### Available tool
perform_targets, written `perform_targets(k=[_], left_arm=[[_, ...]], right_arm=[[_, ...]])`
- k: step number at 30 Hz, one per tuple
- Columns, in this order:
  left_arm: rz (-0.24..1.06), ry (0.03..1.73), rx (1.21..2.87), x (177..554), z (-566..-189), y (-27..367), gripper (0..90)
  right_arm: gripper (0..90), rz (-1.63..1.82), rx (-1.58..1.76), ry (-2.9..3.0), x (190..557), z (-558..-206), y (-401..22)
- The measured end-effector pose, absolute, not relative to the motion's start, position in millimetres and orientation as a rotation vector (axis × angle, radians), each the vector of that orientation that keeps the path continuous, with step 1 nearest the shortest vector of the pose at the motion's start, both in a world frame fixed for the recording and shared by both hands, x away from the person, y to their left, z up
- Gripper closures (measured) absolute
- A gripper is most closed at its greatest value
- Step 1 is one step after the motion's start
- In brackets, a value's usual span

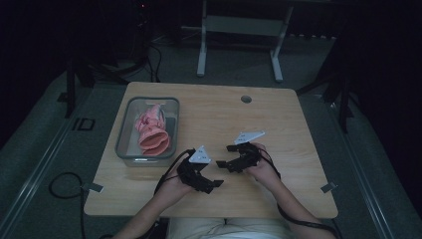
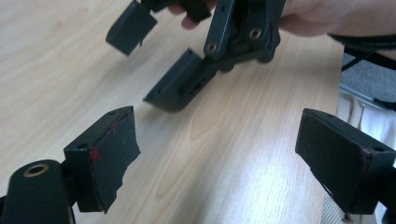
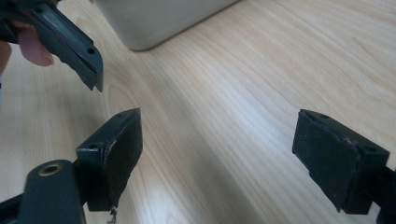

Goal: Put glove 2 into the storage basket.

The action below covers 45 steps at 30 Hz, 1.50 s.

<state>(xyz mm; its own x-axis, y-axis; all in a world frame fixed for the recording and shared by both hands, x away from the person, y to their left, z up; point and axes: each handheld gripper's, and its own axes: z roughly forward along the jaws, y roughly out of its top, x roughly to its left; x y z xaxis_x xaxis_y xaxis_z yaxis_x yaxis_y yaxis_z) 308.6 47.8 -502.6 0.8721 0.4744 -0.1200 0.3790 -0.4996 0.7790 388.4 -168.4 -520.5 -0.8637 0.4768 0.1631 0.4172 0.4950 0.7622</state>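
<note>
Here both tools hang low over the bare near part of the worktop (image 1: 278, 114), each gripping nothing. The left tool (image 1: 211, 184) has its jaws spread wide with only wood grain between them, as the left gripper view shows, and the right tool (image 1: 222, 163) likewise stands open over empty wood in the right gripper view. They point toward each other, tips close but apart, to the right of the clear container (image 1: 125, 130) and nearer the person than it.

The thing most likely to be worked on, a pink crumpled item (image 1: 153, 132), lies inside that container, filling much of its middle and near end; whether it is cloth or a soft glove I cannot tell. The container sits at the left part of the worktop, its corner showing as a pale wall (image 3: 159, 21) in the right gripper view, just beyond the left tool's jaw.

Judging by this, the jaws are held open so that either tool can reach into the container and take the pink item; no grasp has begun.
</note>
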Motion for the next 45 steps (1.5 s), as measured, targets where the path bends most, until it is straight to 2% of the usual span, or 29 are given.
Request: perform_targets(k=[10, 21, 38, 45], left_arm=[[0.114, 0.603, 2.174, 307, -526, 42, 12.5], [0.145, 0.564, 2.216, 302, -545, 36, 12.5], [0.204, 0.548, 2.209, 298, -555, 36, 12.4], [0.185, 0.564, 2.200, 301, -554, 38, 12.4]], right_arm=[[15.5, 1.301, 0.780, 2.652, 377, -534, -182], [14.0, 1.322, 0.765, 2.620, 367, -547, -192], [14.0, 1.354, 0.795, 2.551, 360, -556, -211], [14.1, 1.347, 0.788, 2.544, 360, -557, -211]])
